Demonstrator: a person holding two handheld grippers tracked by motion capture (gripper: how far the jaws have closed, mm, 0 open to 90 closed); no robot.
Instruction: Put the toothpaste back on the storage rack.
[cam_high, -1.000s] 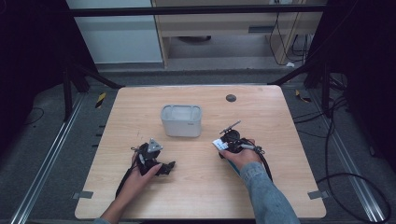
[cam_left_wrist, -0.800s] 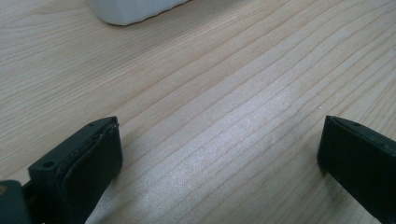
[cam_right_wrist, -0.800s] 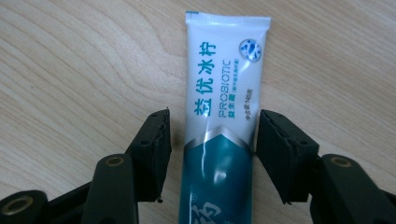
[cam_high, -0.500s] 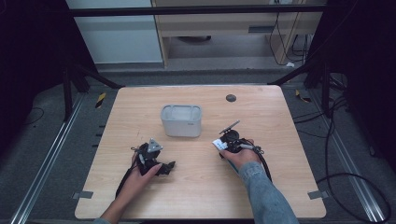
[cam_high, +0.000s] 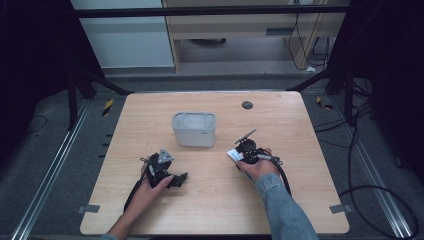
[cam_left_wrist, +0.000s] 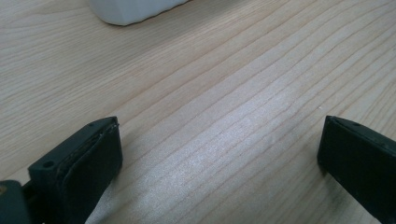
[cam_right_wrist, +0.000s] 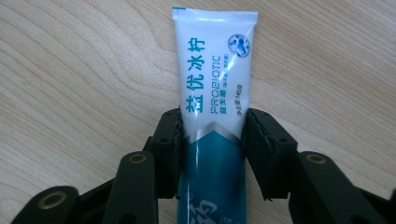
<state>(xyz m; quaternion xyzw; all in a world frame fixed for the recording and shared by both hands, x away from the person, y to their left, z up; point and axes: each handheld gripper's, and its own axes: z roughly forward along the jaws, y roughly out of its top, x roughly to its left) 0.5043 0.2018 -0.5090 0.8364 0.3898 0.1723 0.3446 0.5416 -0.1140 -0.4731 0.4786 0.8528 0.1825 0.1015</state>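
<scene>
A white and teal toothpaste tube (cam_right_wrist: 214, 84) lies between the jaws of my right gripper (cam_right_wrist: 212, 135), which is shut on its sides just over the wood. From above, the tube's white end (cam_high: 234, 155) pokes out to the left of that gripper (cam_high: 246, 150), right of the table's middle. My left gripper (cam_high: 170, 175) rests at the front left, held by a hand. Its jaws stand wide apart with bare wood between them (cam_left_wrist: 219, 140). A grey rectangular bin (cam_high: 194, 128) stands open-topped at mid-table, beyond both grippers.
The wooden table (cam_high: 300, 200) has a small dark round disc (cam_high: 246, 105) near its far edge. The bin's white bottom corner (cam_left_wrist: 130, 11) shows ahead of the left jaws. Black cables trail from both grippers toward the front edge.
</scene>
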